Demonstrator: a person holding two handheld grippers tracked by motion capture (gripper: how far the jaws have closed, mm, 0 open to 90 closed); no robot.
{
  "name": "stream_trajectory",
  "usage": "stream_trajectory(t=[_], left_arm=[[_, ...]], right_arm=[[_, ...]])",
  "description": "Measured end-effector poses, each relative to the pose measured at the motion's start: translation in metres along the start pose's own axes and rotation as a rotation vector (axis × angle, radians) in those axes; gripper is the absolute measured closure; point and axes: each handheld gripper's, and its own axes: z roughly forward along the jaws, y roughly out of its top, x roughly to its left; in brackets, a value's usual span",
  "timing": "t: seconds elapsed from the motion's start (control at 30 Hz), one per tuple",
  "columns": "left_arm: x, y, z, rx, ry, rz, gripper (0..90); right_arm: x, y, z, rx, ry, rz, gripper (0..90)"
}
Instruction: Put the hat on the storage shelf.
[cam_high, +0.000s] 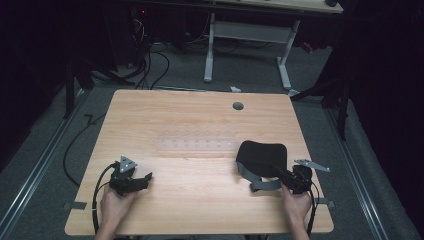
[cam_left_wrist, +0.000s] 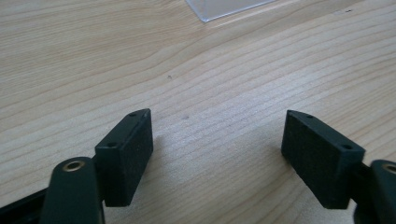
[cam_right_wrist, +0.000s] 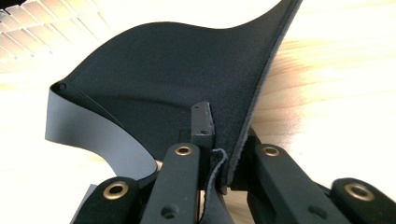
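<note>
Black, soft foam-like pad with a grey strap (cam_high: 262, 159) lying toward the right edge of the pale wooden surface (cam_high: 200, 195), just beside the near right corner region, one flap lifting off the wood. Right tongs (cam_high: 283, 176) clamping that flap: in the right gripper view, both jaws pressing shut on the thin dark edge (cam_right_wrist: 233, 154), pad body (cam_right_wrist: 177, 74) spreading away ahead and to the left of them, grey strap (cam_right_wrist: 88, 135) curling down at the left. Long axis of the pad running roughly along the right tongs' reach, away from the near edge toward the clear ridged plastic tray (cam_high: 196, 142) at mid-surface. Left tongs (cam_high: 142, 179) resting near the near left corner, jaws standing wide apart with nothing between them, bare wood under them, tray corner (cam_left_wrist: 224, 7) showing far ahead. Well apart from the pad, so right hand (cam_high: 296, 205) being much the nearer; left hand (cam_high: 114, 207) needing to cross toward the right edge to reach the free side, judging from the layout.
</note>
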Motion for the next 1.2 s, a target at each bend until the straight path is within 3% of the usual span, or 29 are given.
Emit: stream_trajectory(t=[0.33,0.5,0.63,0.8,0.9,1.03,1.2], left_arm=[[-0.001,-0.001,0.000,0.009,-0.001,0.004,20.5],[-0.003,-0.002,-0.003,0.024,-0.021,0.020,21.9],[-0.007,-0.001,-0.006,0.018,-0.046,0.031,21.2],[-0.013,0.002,-0.013,-0.025,-0.094,0.033,23.8],[-0.020,0.003,-0.017,-0.025,-0.129,0.082,24.7],[-0.026,0.004,-0.018,-0.029,-0.156,0.084,25.1],[-0.041,0.003,-0.019,-0.021,-0.204,0.115,26.9]], right_arm=[[-0.006,0.007,-0.007,-0.013,0.006,-0.023,85.0],[-0.009,0.007,-0.015,-0.013,-0.003,-0.014,85.1],[-0.009,0.009,-0.020,-0.023,0.007,-0.024,85.1],[-0.007,0.014,-0.026,-0.019,0.017,-0.039,85.1],[-0.008,0.014,-0.029,-0.032,0.037,-0.027,85.2],[-0.007,0.015,-0.030,-0.023,0.050,-0.021,85.2],[-0.001,0.020,-0.033,-0.010,0.065,-0.042,85.1]])
